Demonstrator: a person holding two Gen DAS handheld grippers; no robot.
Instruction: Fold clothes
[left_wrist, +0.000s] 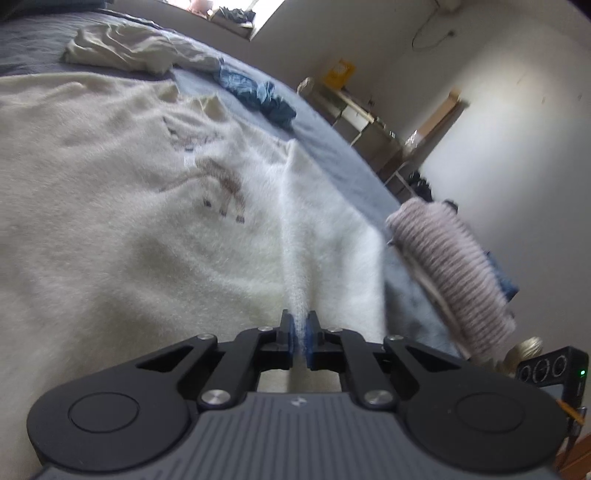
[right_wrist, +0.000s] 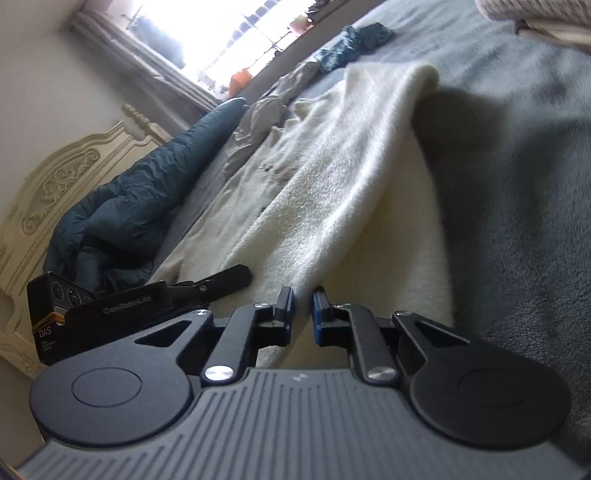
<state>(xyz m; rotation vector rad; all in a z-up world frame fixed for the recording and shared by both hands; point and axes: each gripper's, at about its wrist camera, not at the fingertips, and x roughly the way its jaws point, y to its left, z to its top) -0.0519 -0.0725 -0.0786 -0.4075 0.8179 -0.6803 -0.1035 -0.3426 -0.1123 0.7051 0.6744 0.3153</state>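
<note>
Here, the grey-blue bed (right_wrist: 517, 206) is carrying a cream fleece sweater (left_wrist: 129, 229), which is lying spread out ahead of both claws. The left claw (left_wrist: 300, 334) is clenching a raised ridge of its fabric, running straight away from the fingers. The right claw (right_wrist: 303, 308) is gripping a neighbouring edge, its jaws nearly closed, and the held stretch is lifting off the bed toward a far fold.

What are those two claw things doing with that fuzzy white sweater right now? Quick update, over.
Left gripper and right gripper both pinching cream sweater edge. Sweater spread on grey bed. Crumpled blue garment lies beyond, apart.
</note>
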